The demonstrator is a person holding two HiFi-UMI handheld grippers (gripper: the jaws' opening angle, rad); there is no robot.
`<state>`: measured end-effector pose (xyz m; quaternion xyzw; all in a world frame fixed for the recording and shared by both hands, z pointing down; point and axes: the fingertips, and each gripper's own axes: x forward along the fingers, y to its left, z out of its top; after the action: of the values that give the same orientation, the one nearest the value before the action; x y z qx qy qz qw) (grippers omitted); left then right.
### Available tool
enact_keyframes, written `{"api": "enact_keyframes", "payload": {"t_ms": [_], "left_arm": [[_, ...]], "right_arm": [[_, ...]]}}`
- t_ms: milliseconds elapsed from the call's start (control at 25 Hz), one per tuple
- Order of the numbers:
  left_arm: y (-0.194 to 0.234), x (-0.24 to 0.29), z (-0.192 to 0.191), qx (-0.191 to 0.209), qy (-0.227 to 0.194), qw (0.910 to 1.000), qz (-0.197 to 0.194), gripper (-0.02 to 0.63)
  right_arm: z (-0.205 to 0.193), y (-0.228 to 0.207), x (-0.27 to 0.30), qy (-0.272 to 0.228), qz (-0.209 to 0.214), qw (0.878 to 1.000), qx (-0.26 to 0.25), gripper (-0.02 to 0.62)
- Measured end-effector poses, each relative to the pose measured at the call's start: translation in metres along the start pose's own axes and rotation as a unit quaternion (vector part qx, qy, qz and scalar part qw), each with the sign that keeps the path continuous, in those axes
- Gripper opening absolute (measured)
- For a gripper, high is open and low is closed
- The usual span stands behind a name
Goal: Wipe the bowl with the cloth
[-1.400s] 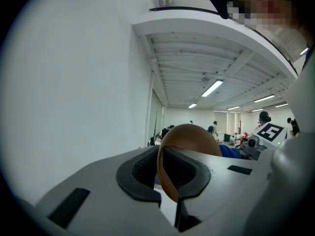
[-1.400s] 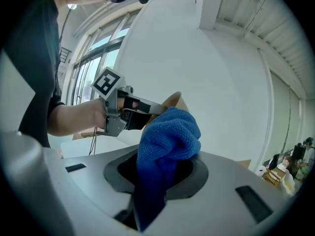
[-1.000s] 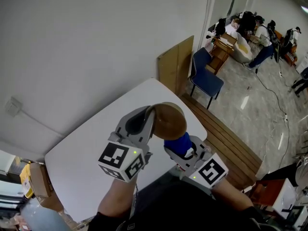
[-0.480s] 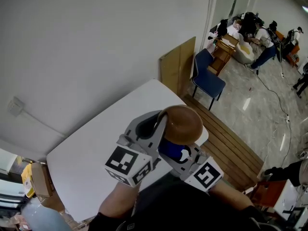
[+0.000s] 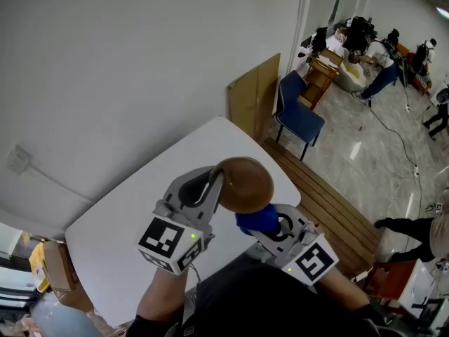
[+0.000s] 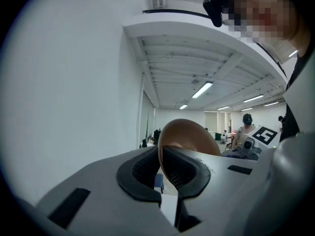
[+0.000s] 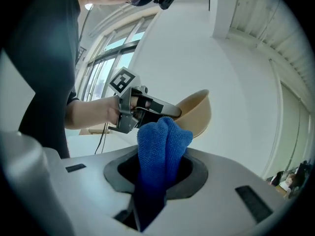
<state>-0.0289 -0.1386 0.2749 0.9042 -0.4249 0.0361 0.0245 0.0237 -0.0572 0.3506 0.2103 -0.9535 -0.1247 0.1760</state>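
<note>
A brown bowl [image 5: 245,183] is held up above the white table [image 5: 126,209], its underside turned toward the head camera. My left gripper [image 5: 216,181] is shut on the bowl's rim [image 6: 162,154]; in the left gripper view the bowl [image 6: 189,134] rises from between the pads. My right gripper [image 5: 265,223] is shut on a folded blue cloth [image 5: 257,218], just under the bowl. In the right gripper view the cloth [image 7: 160,146] sticks up between the jaws, its tip close to the tan bowl [image 7: 197,113]. Whether cloth and bowl touch I cannot tell.
A wooden slatted bench [image 5: 330,202] runs along the table's right side. A blue chair [image 5: 298,114] and a leaning wooden board [image 5: 254,93] stand beyond the table's far corner. People work at the far end of the room [image 5: 375,55]. A white wall fills the left.
The bowl and both grippers rose and swung right half a second ago, then came back down and left. The cloth stays under the bowl throughout.
</note>
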Motion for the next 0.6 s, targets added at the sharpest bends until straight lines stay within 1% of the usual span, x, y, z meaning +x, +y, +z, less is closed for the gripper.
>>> {"api": "enact_keyframes", "payload": {"t_ms": [120, 280, 600], "left_arm": [[-0.002, -0.004, -0.001, 0.003, 0.006, 0.9998, -0.020, 0.028], [-0.004, -0.012, 0.003, 0.000, 0.012, 0.9989, -0.045, 0.026], [0.001, -0.034, -0.002, 0.026, 0.039, 0.9973, -0.058, 0.025]], "right_arm": [[-0.001, 0.000, -0.005, 0.012, -0.001, 1.000, -0.016, 0.089], [0.002, -0.001, -0.013, 0.008, -0.002, 0.999, -0.042, 0.090], [0.015, -0.008, -0.021, -0.015, -0.011, 0.999, -0.050, 0.090]]}}
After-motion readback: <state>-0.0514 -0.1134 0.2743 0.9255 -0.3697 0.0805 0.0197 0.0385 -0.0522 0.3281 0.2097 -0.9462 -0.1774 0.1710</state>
